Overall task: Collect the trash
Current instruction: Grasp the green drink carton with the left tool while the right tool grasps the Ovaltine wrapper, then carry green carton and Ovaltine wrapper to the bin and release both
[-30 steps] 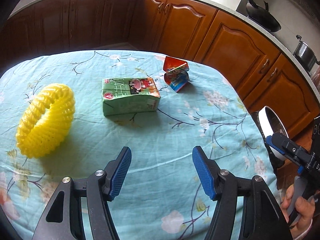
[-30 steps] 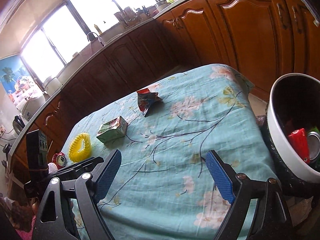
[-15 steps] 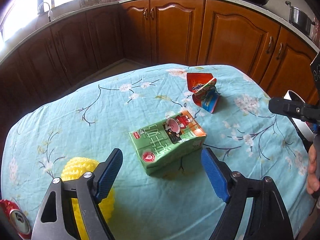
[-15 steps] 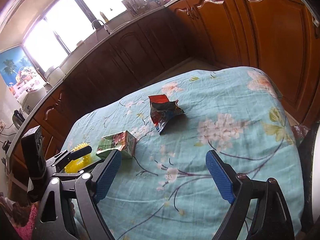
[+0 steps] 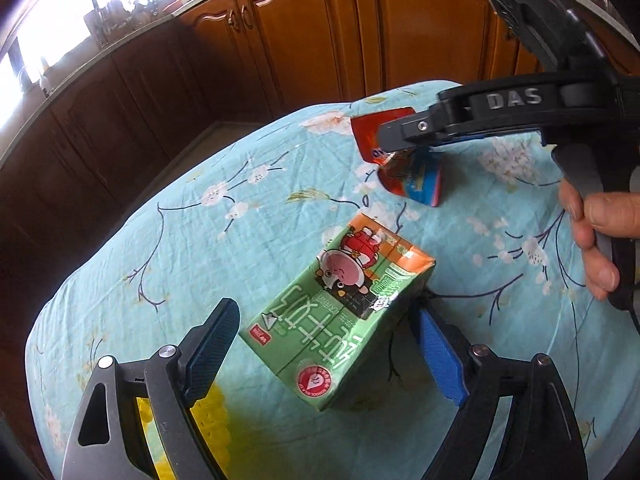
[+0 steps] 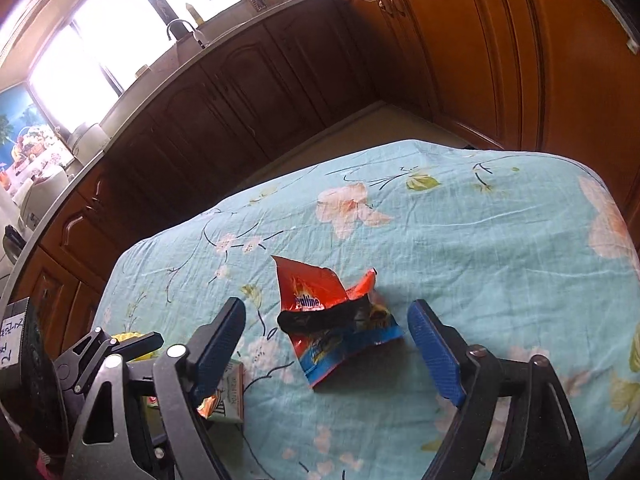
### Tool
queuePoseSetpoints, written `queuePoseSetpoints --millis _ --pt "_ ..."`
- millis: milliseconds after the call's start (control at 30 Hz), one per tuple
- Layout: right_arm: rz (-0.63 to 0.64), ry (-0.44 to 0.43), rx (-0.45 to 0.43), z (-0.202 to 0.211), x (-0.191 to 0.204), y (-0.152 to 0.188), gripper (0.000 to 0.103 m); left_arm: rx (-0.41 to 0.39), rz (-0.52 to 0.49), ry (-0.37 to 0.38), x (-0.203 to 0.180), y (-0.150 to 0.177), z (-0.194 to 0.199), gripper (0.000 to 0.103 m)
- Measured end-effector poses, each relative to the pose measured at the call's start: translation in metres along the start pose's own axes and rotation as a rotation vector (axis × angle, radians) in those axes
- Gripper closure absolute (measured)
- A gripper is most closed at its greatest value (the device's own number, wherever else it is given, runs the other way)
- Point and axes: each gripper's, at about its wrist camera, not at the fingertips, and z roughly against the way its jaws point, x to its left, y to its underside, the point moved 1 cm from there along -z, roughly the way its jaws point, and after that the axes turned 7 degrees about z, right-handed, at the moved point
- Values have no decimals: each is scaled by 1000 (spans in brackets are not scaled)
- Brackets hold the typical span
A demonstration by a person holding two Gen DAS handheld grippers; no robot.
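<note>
A green drink carton (image 5: 340, 312) lies flat on the light blue flowered tablecloth (image 5: 240, 208). My left gripper (image 5: 324, 350) is open with its fingers on either side of the carton's near end. A torn red and blue snack wrapper (image 6: 336, 320) lies further along the table. My right gripper (image 6: 328, 344) is open with its blue pads on either side of the wrapper, just above the cloth. In the left wrist view the right gripper's black finger covers part of the wrapper (image 5: 416, 180). The carton's end (image 6: 230, 392) shows at the lower left of the right wrist view.
A yellow foam net ring (image 5: 200, 420) lies under the left gripper's left finger; it also shows in the right wrist view (image 6: 128, 338). Brown wooden kitchen cabinets (image 6: 460, 60) surround the table on the far side. The table's far edge drops to the floor (image 6: 320, 144).
Both grippers have moved forward and down. The left gripper now straddles the carton and the right gripper now straddles the wrapper. Both stay open.
</note>
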Motion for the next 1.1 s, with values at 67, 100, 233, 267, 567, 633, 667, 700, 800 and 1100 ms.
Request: queuePoseSetpoints --millis 67,100,233,267,567,633,667,700,800,1100 --pt "11 17 9 0 0 3 78 0 -25 -13 -6 3 -2 33" --pt "13 21 2 3 0 5 89 -5 -29 -8 -9 4 -1 37" --pt "18 13 -23 24 -4 17 100 -17 -3 -2 -13 7 3 46" --pt "20 13 -28 29 -5 20 100 -19 9 -1 -14 7 5 48" --pt "-37 -13 -87 93 -24 65 102 -51 63 104 -44 23 40 50" --pt "-52 -13 -105 111 -28 77 102 -53 86 143 -53 26 46 51" --pt "-61 -14 -115 121 -31 84 102 -53 96 161 -58 27 48 51" --pt "-68 -12 -123 127 -33 89 102 -58 105 177 -63 28 50 51" --pt "-97 0 -154 154 -42 108 102 -71 129 206 -79 32 57 51" --pt "-160 73 -243 234 -66 157 102 -91 186 270 -124 39 90 51"
